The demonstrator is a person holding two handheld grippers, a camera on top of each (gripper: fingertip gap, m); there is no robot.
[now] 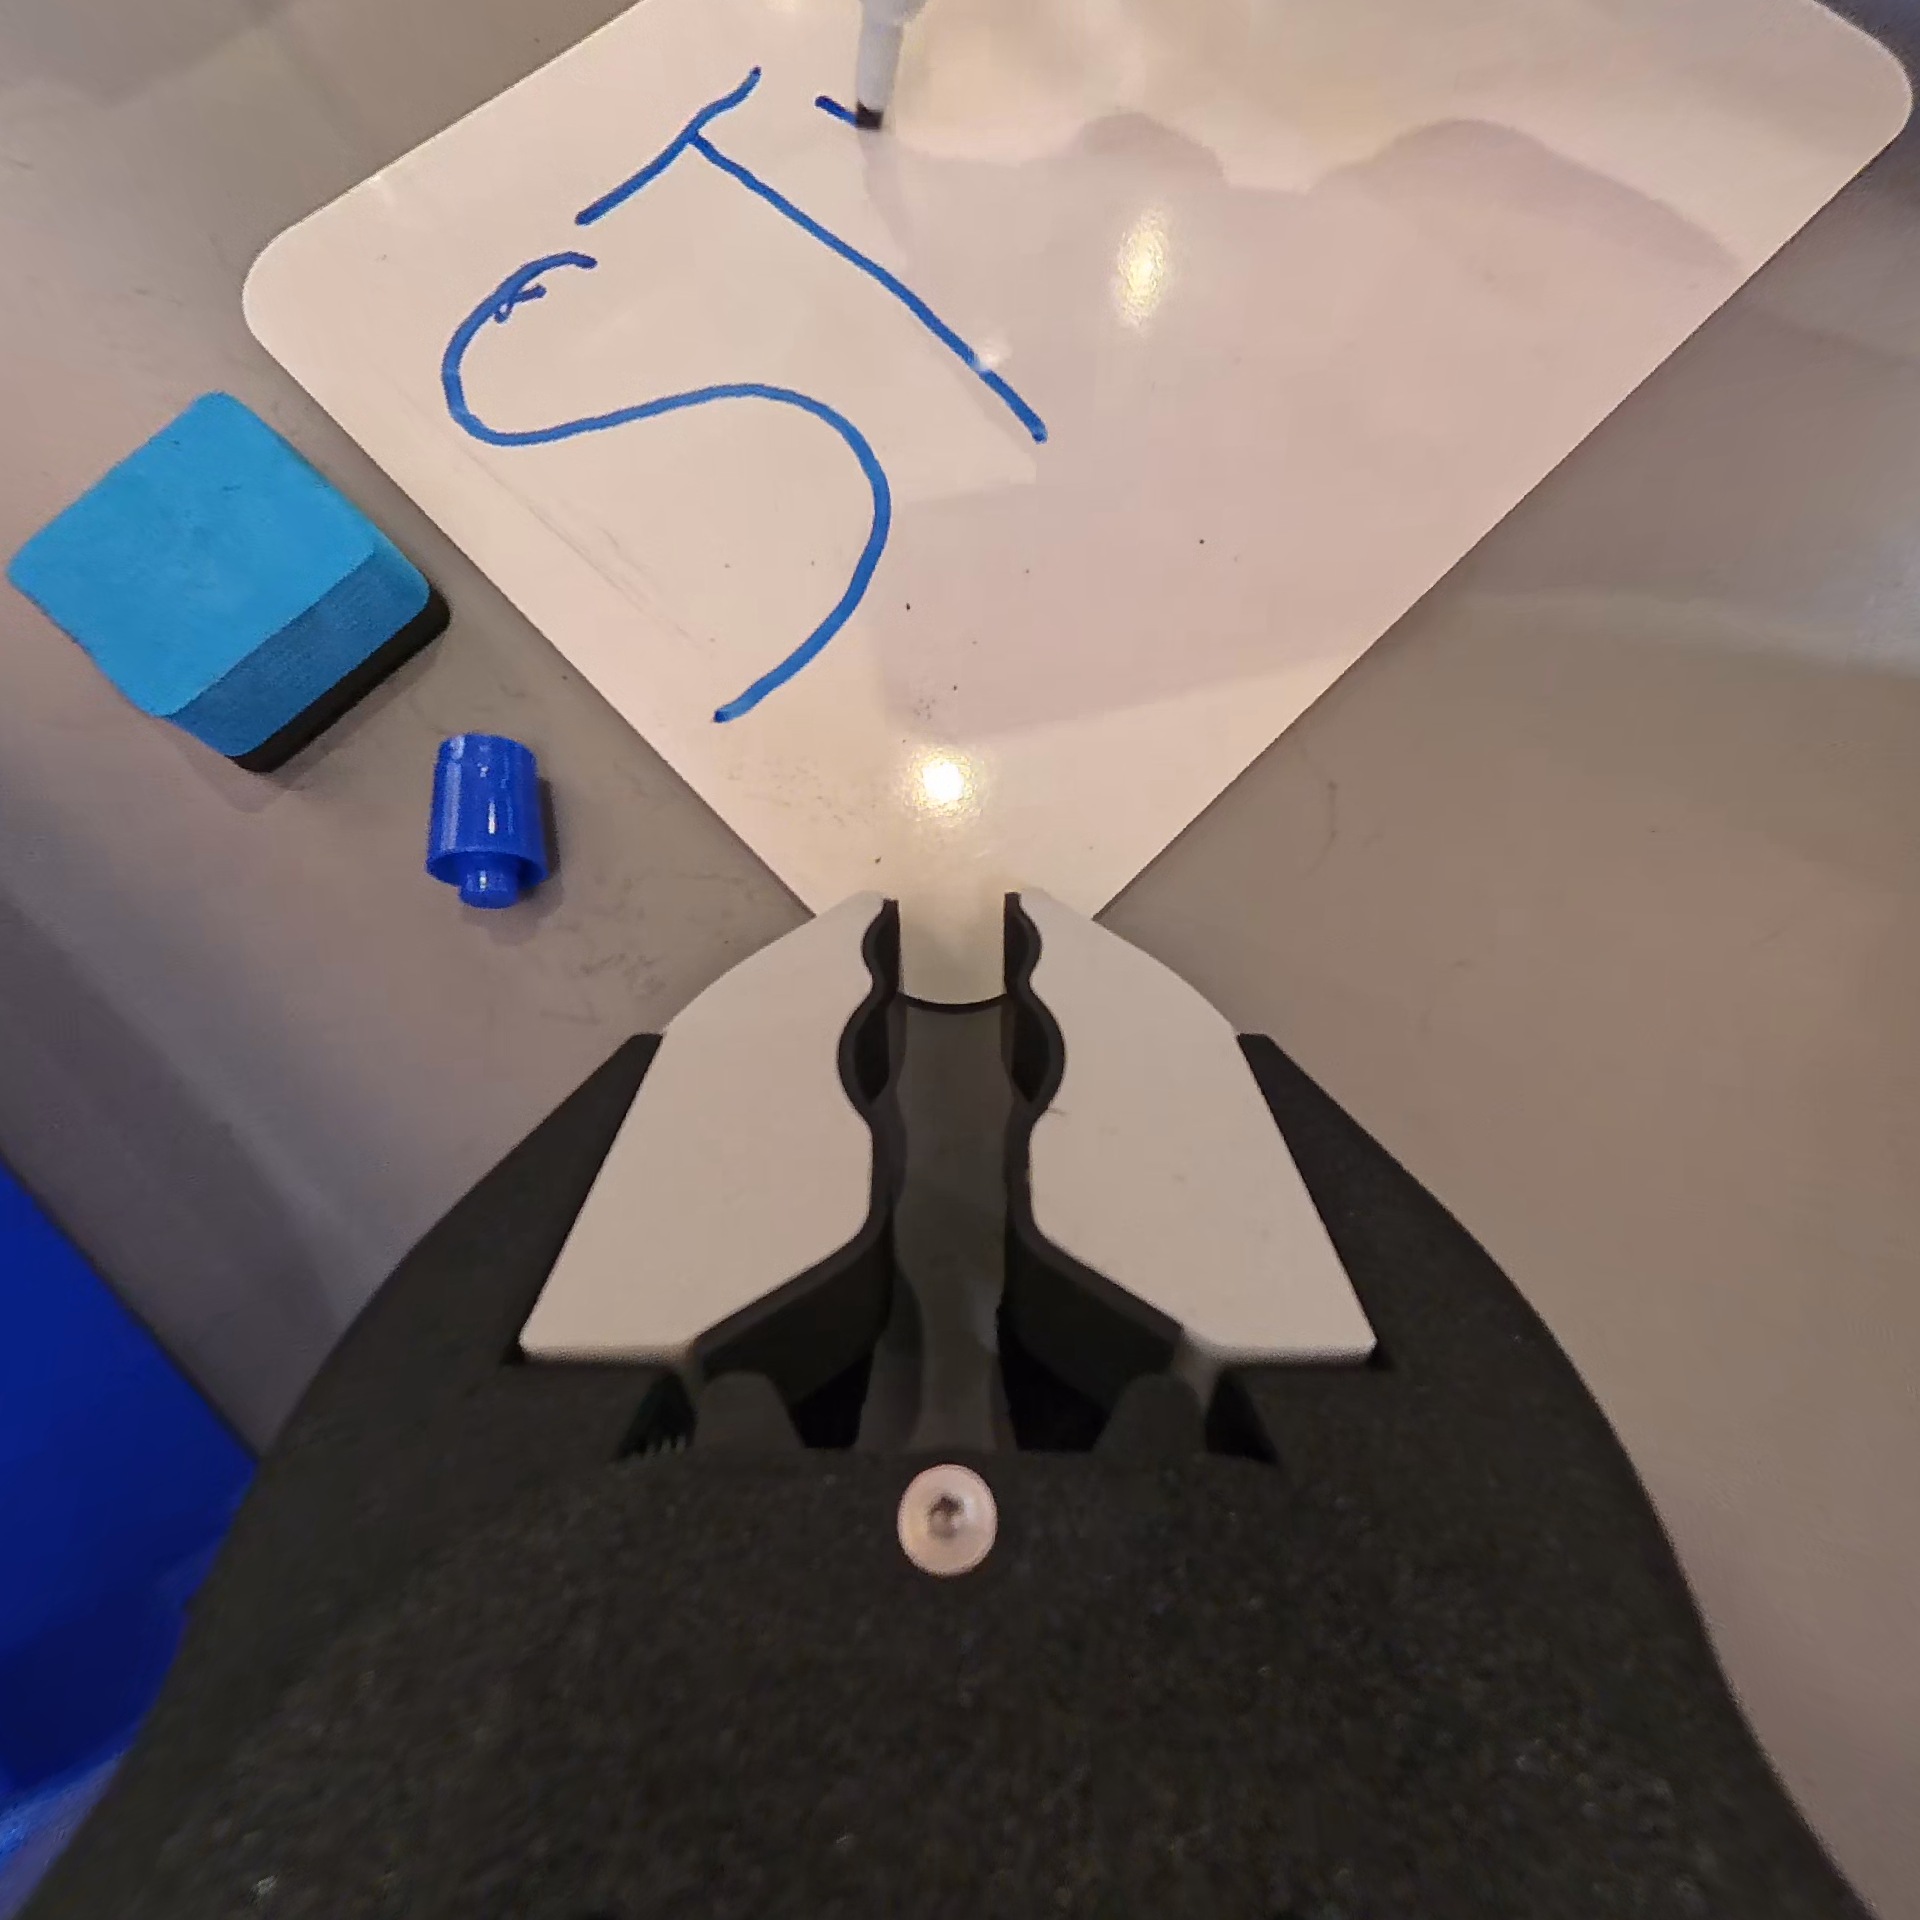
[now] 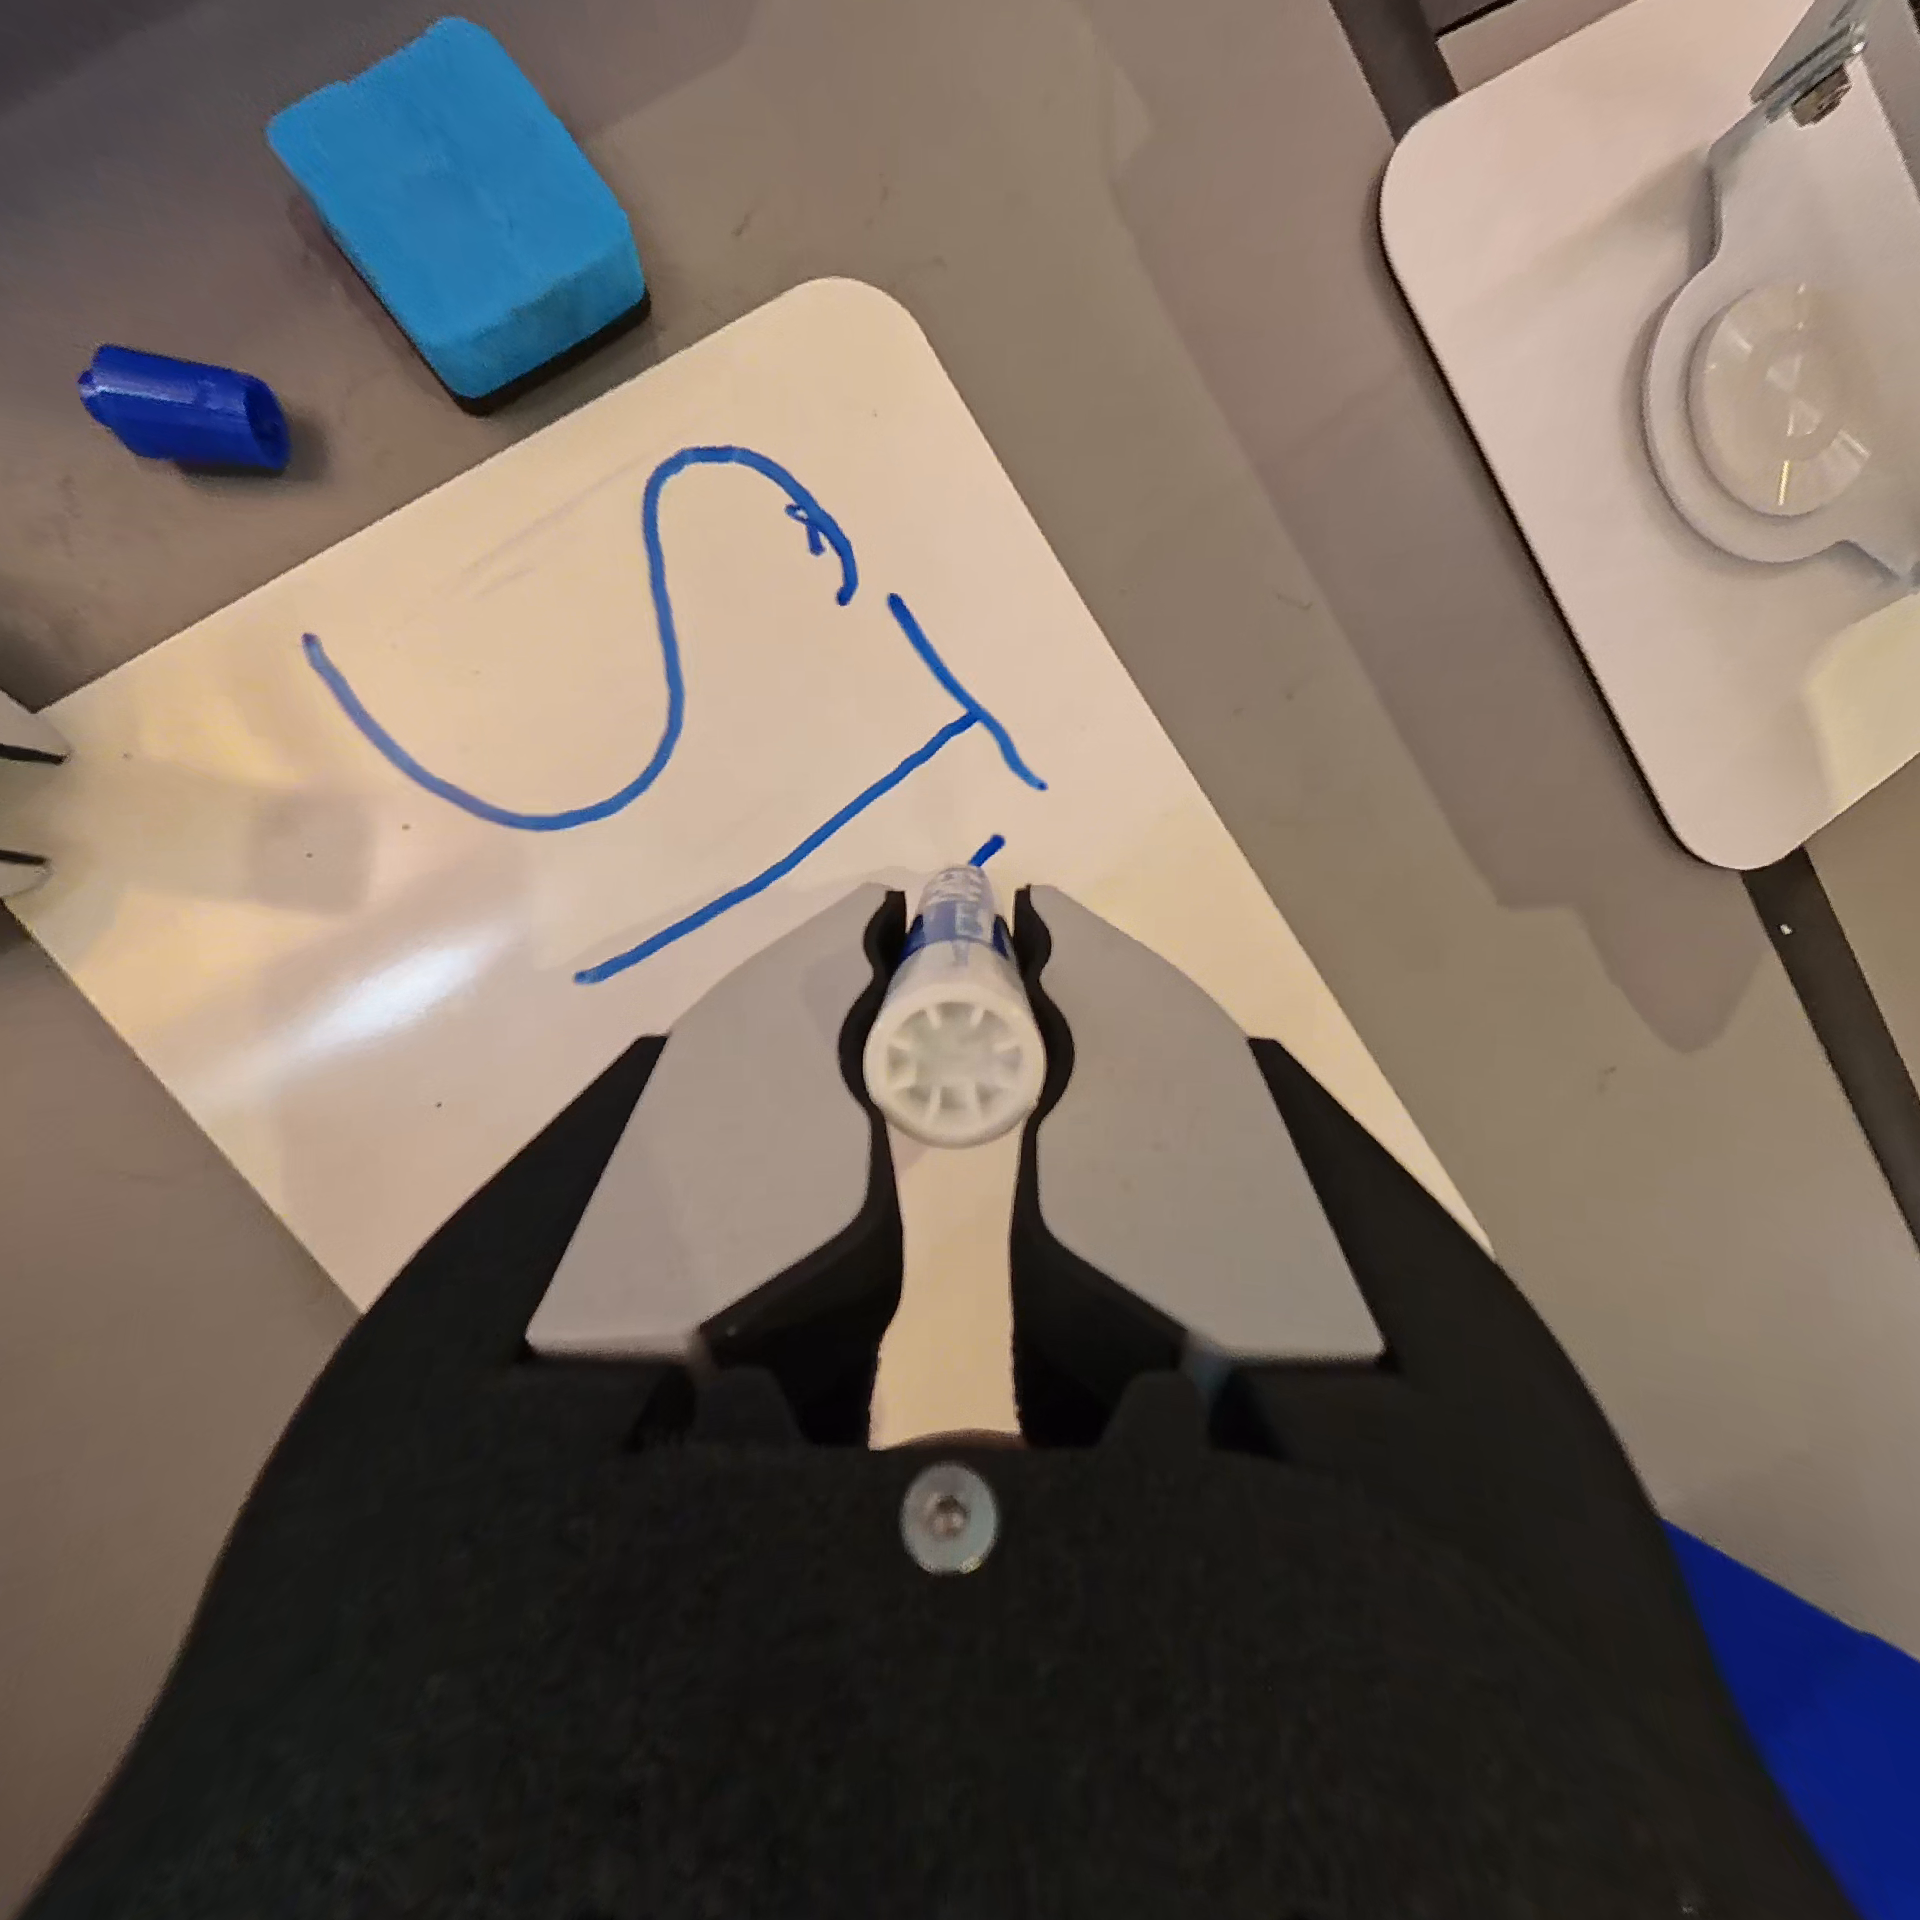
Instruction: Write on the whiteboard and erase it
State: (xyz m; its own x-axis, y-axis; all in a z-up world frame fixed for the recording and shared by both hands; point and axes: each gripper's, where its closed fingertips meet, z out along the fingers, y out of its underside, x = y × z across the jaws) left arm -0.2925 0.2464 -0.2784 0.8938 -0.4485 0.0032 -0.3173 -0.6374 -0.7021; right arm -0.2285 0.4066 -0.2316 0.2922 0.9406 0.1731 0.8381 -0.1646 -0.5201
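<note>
1. Left wrist view, far left of the frame: the light blue eraser point(image 1: 223, 577) with its black felt base lies flat on the grey table point(image 1: 1558, 831), just beside the whiteboard's point(image 1: 1351, 364) left edge, apart from it. Below it, at lower left, the dark blue marker cap point(image 1: 486, 821) lies on its side on the table.
2. Centre of the same view: your left gripper point(image 1: 952, 909) sits at the whiteboard's near corner. Its jaws are drawn close with a narrow gap, and whether they press the board's corner you cannot tell. Blue strokes point(image 1: 727, 416) cover the board's left half.
3. Top centre: the marker point(image 1: 876, 73) tip touches the board at the end of a short fresh stroke.
4. Right wrist view, upper left: you see the cap point(image 2: 182, 408) and the eraser point(image 2: 457, 208) lying on the table above the whiteboard point(image 2: 260, 987).
5. Centre: your right gripper point(image 2: 956, 904) is pinching the white marker point(image 2: 954, 1049) between its jaws, barrel end toward the camera, tip down on the board by the blue strokes point(image 2: 665, 675).
6. Upper right: a second white board point(image 2: 1538, 468) carries a pale round fitting point(image 2: 1766, 426).
</note>
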